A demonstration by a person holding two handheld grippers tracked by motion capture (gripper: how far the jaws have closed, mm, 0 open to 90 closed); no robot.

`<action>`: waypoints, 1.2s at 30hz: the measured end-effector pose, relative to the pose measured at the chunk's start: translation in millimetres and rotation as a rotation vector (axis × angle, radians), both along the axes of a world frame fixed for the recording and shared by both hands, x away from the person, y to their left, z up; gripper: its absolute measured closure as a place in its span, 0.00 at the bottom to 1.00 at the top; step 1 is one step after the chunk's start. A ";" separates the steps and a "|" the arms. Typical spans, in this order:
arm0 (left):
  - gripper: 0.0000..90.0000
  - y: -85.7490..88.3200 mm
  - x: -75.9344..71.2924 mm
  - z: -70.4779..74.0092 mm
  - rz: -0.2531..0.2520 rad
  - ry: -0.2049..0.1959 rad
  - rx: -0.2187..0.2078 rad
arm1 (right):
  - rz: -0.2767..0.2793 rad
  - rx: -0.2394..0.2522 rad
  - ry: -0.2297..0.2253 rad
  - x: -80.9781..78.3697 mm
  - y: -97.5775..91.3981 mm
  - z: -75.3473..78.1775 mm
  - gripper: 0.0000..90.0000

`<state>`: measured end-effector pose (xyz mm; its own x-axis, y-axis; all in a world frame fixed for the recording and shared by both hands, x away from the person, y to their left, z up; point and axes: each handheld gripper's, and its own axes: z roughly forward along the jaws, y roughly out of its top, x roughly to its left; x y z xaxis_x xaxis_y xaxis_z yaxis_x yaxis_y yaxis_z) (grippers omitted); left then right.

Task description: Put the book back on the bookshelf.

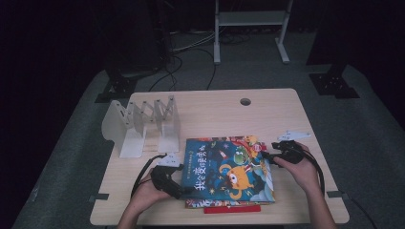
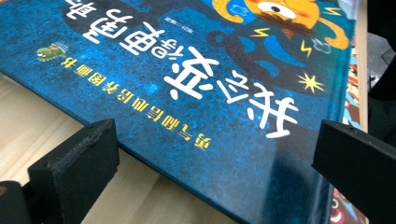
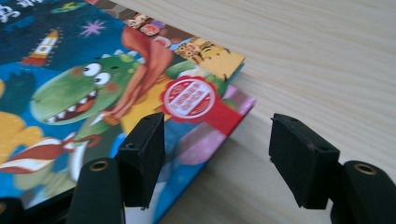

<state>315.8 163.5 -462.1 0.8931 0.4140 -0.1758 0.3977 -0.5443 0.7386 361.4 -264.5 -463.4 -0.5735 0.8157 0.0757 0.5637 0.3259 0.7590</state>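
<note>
A blue picture book [image 1: 229, 169] with an orange monster on its cover tops a small stack at the table's front middle. My left gripper [image 1: 185, 191] is at the book's left edge. In the left gripper view the jaws [image 2: 210, 158] stand wide open, with the blue cover's [image 2: 196, 70] edge running between them. My right gripper [image 1: 266, 155] is at the stack's far right corner. Its jaws [image 3: 222, 158] are open: one pad [image 3: 142, 158] hangs over the cover [image 3: 70, 93], the other over bare wood. A lower book's red corner [image 3: 233, 116] sticks out between them.
A white folding book rack [image 1: 143, 126] stands at the table's back left. A red book's edge [image 1: 232, 209] pokes out under the stack near the front edge. The wooden table [image 1: 215, 109] has a cable hole [image 1: 245, 101] at the back. Cables trail from both grippers.
</note>
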 end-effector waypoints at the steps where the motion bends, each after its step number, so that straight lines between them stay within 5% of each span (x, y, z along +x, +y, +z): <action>1: 0.00 0.2 0.5 0.0 0.004 -0.002 -0.002 | 0.003 0.008 0.007 -0.7 0.3 -1.0 0.39; 7: 0.00 9.4 2.9 -0.3 0.047 -0.008 -0.010 | 0.065 0.058 0.049 -5.1 5.6 -4.0 0.41; 13: 0.00 20.8 4.3 -0.4 0.085 -0.014 -0.016 | 0.081 0.018 0.028 -9.3 11.9 -1.5 0.42; 36: 0.00 52.4 2.0 0.6 0.172 -0.003 -0.017 | 0.175 0.006 0.005 -16.5 62.1 -0.6 0.42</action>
<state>317.8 216.0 -461.5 0.8100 0.5576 -0.1815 0.4815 -0.4558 0.7486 344.9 -202.5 -464.0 -0.7062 0.7031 0.0833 0.5024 0.4148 0.7587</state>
